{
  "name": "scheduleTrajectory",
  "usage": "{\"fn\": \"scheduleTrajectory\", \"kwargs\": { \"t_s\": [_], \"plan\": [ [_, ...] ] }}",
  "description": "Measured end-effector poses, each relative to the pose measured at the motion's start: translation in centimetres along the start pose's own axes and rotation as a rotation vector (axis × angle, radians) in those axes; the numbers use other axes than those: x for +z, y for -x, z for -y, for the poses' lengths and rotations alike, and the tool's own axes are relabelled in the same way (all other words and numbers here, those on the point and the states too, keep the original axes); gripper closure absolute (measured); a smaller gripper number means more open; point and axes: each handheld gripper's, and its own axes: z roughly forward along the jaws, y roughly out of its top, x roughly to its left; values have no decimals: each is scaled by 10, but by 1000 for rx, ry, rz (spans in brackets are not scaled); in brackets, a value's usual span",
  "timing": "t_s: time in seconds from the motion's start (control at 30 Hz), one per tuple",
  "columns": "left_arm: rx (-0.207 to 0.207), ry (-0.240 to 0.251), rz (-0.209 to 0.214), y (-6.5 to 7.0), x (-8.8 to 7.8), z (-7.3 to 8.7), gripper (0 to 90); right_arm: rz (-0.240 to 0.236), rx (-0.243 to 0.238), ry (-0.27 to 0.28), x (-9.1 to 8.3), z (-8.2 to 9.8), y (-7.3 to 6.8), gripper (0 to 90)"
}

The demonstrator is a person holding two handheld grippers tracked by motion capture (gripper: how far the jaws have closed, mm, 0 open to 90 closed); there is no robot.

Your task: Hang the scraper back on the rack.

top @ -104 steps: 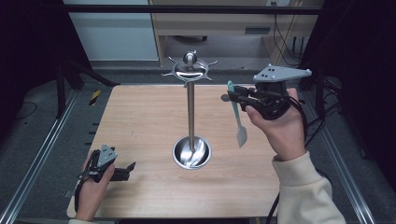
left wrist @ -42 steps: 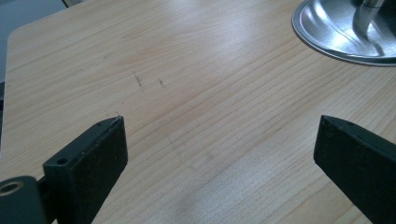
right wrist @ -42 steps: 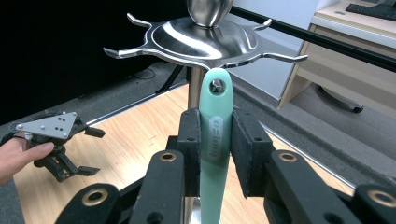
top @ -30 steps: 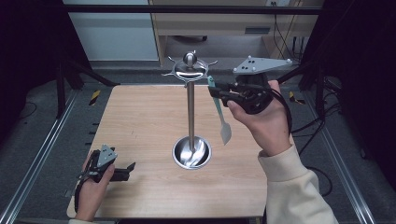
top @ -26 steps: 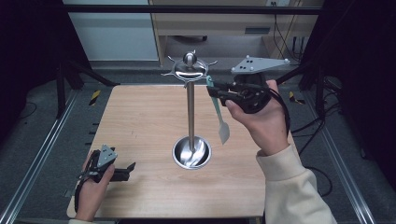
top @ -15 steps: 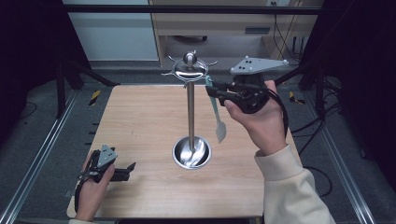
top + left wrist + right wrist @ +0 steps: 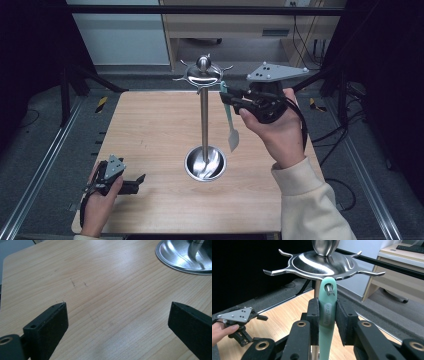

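Note:
A mint-green spatula [image 7: 230, 118] hangs blade down just right of the steel utensil stand [image 7: 204, 125]. My right gripper [image 7: 228, 98] is shut on its handle, level with the stand's hooked crown [image 7: 202, 75]. In the right gripper view the handle [image 7: 326, 300] sits between both pads, and a hook tip [image 7: 329, 290] pokes through the hole at its top end. My left gripper [image 7: 137, 181] rests on the table near the front left corner, jaws wide open with only bare wood between them [image 7: 117, 322].
The stand's round dish base [image 7: 204, 164] sits mid-table, and its rim [image 7: 175, 265] lies ahead and to the right of the left jaws. Several curved hooks [image 7: 372, 272] ring the crown. The wooden table [image 7: 150, 125] ends at metal rails on both sides.
The right hand has carried the spatula left and slightly up, from beside the stand to right under its crown. The left gripper has stayed put.

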Motion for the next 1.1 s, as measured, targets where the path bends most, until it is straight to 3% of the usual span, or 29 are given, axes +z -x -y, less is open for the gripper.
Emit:
{"fn": "scheduleTrajectory", "kwargs": {
  "t_s": [0.23, 0.47, 0.8, 1.1],
  "plan": [
    [-2, 1, 1, 0, 0, 0, 27, 0, 1, 0, 0, 1, 1, 729],
    [-2, 3, 3, 0, 0, 0, 27, 27, 7, 0, -8, 4, 2, 632],
    [-12, 4, -4, -3, -2, 2, 27, 146, 8, -3, -18, 13, 13, 337],
    [-5, -1, -2, -1, -1, 1, 27, 253, -1, -13, -26, 32, 23, 183]
  ]
}}
